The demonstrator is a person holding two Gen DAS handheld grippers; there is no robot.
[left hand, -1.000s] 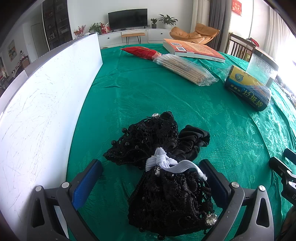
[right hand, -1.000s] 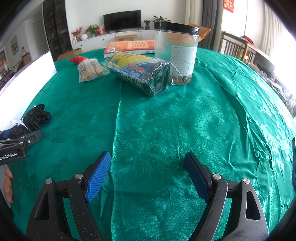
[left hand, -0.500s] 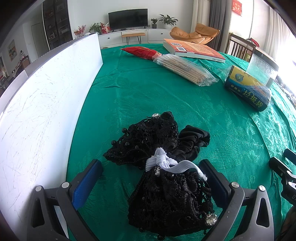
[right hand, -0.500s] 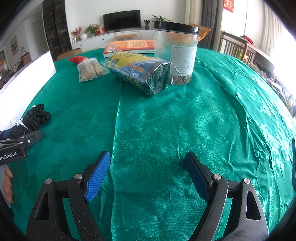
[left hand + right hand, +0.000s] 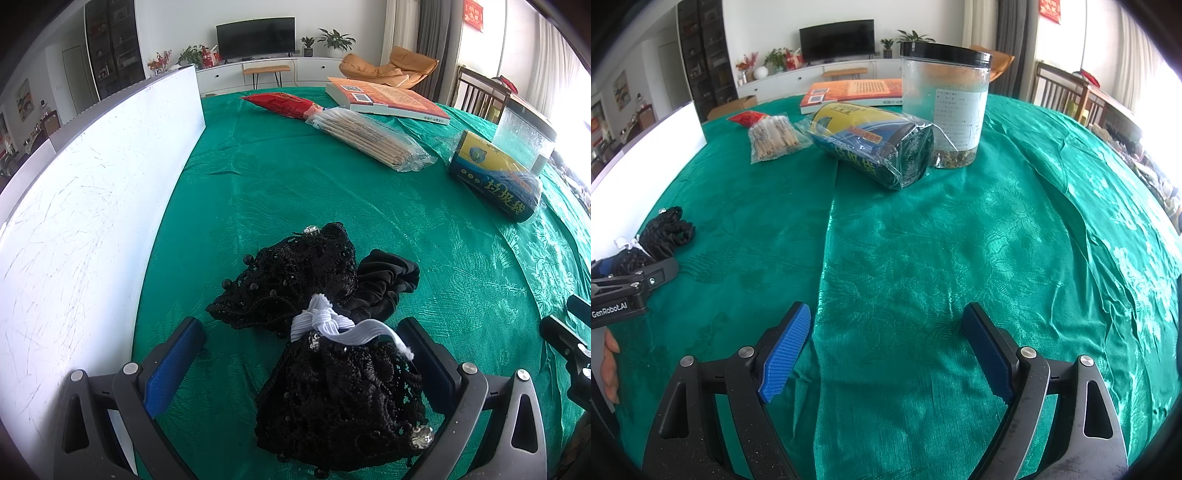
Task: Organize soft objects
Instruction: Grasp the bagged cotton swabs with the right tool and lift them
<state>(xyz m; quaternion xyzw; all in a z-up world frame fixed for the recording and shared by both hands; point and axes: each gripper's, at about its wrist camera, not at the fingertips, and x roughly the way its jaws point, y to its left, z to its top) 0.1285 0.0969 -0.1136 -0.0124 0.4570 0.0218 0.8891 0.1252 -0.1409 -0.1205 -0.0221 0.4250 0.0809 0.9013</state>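
Note:
A black lace bow with beads and a white elastic band (image 5: 321, 325) lies on the green tablecloth; its near lobe (image 5: 343, 398) sits between the fingers of my open left gripper (image 5: 299, 354), against the right finger. A black fabric scrunchie (image 5: 388, 284) lies against the bow's far right side. In the right wrist view the bow and scrunchie (image 5: 661, 236) show at the far left, beside the left gripper's body. My right gripper (image 5: 886, 347) is open and empty over bare cloth.
A white board (image 5: 92, 221) stands along the left. Further back lie a wrapped bundle of sticks (image 5: 369, 136), a red packet (image 5: 284, 103), a book (image 5: 388, 99), a wrapped roll of bags (image 5: 875, 147) and a clear jar with a black lid (image 5: 945, 107).

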